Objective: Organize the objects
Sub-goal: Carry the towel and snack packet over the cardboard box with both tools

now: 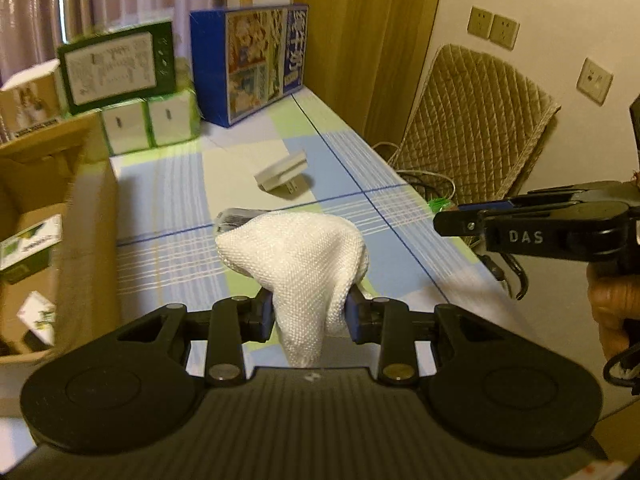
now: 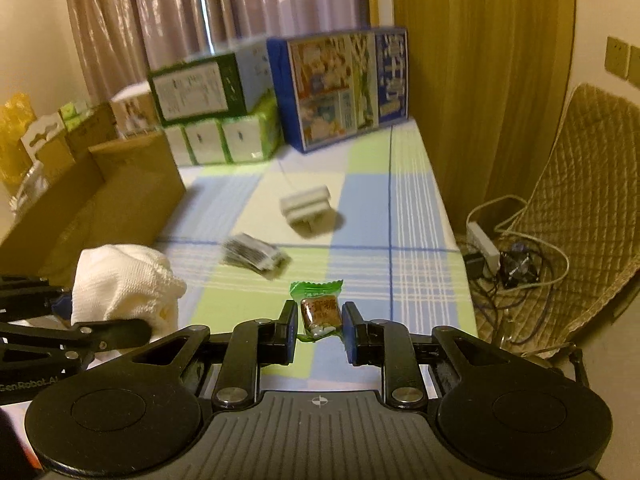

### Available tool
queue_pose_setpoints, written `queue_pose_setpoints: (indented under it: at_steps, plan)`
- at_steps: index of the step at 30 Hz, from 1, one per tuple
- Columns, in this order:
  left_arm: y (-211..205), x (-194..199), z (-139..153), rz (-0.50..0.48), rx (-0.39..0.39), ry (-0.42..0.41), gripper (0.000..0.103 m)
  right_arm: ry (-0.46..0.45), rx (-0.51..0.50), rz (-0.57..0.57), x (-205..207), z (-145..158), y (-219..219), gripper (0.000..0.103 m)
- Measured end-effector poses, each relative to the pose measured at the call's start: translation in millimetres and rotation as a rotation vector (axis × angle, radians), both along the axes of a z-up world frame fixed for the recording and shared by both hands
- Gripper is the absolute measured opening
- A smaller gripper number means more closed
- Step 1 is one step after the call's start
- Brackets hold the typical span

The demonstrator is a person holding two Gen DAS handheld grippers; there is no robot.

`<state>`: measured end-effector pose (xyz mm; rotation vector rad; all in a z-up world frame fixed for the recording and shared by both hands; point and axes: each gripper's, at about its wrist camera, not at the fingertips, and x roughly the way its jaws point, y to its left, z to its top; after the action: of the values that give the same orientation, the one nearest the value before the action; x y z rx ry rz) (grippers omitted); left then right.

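Observation:
In the left wrist view my left gripper is shut on a white knitted cloth, which bulges up above the fingers. Just behind the cloth a dark printed packet lies half hidden on the table. My right gripper comes in from the right, level with the cloth. The right wrist view shows that gripper shut on a small candy in a green wrapper. There the cloth and the left gripper sit at the lower left. The packet and a white plug adapter lie farther ahead.
The table has a blue, green and white checked cover. An open cardboard box holding small packages stands at its left. Green boxes and a tall blue box line the back. A quilted chair and a power strip with cables are on the right.

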<state>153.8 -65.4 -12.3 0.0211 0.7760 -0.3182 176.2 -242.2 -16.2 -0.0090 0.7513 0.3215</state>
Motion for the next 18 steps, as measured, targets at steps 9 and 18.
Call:
queue_pose_setpoints:
  at_steps: [9,18]
  plan:
    - [44,-45,41,0.027,-0.027,-0.045,0.029,-0.071,0.052,0.056,-56,48,47,0.020]
    - [96,-87,65,0.097,-0.015,-0.079,0.029,-0.078,0.091,0.131,-88,56,100,0.020]
